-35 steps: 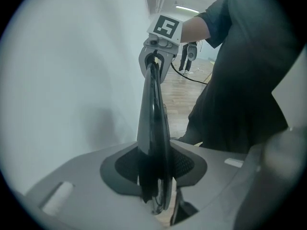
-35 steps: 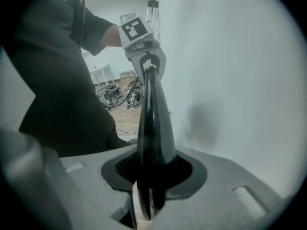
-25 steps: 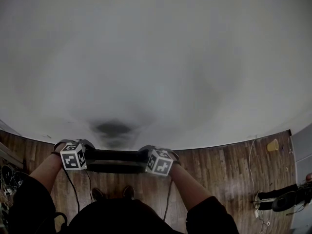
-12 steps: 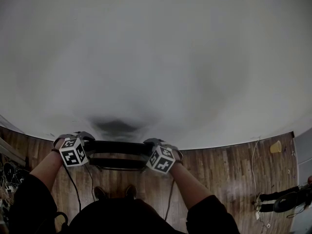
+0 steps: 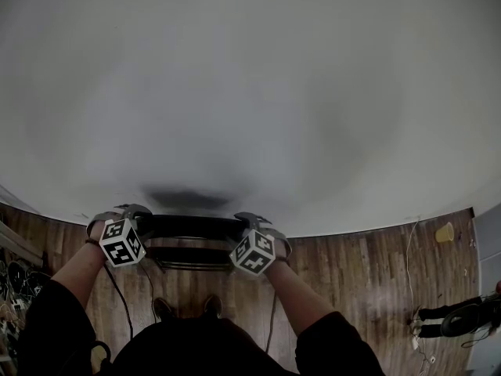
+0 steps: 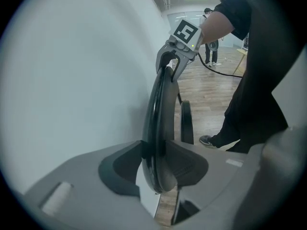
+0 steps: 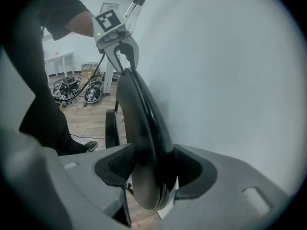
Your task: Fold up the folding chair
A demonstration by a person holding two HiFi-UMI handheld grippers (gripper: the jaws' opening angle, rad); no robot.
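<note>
A black folding chair stands between me and the white wall. Its curved backrest (image 5: 192,227) runs from one gripper to the other, with a lower black bar (image 5: 192,255) under it. My left gripper (image 5: 130,213) is shut on the backrest's left end, and in the left gripper view the pads of that gripper (image 6: 156,162) clamp the rim (image 6: 156,114). My right gripper (image 5: 250,220) straddles the right end. Its jaws have just been opening. The backrest (image 7: 139,123) is still between the pads of the right gripper (image 7: 151,169), which no longer squeeze it.
The white wall (image 5: 250,92) rises directly behind the chair. My shoes (image 5: 160,309) stand on the wood floor (image 5: 352,272). Cables (image 5: 12,284) lie at the left, and a yellow cup (image 5: 445,232) and black gear (image 5: 462,319) at the right. Coiled cables (image 7: 76,87) sit behind me.
Both grippers and the backrest have shifted away from me toward the wall, and the lower bar now shows beneath the backrest. The right jaws have widened round the backrest.
</note>
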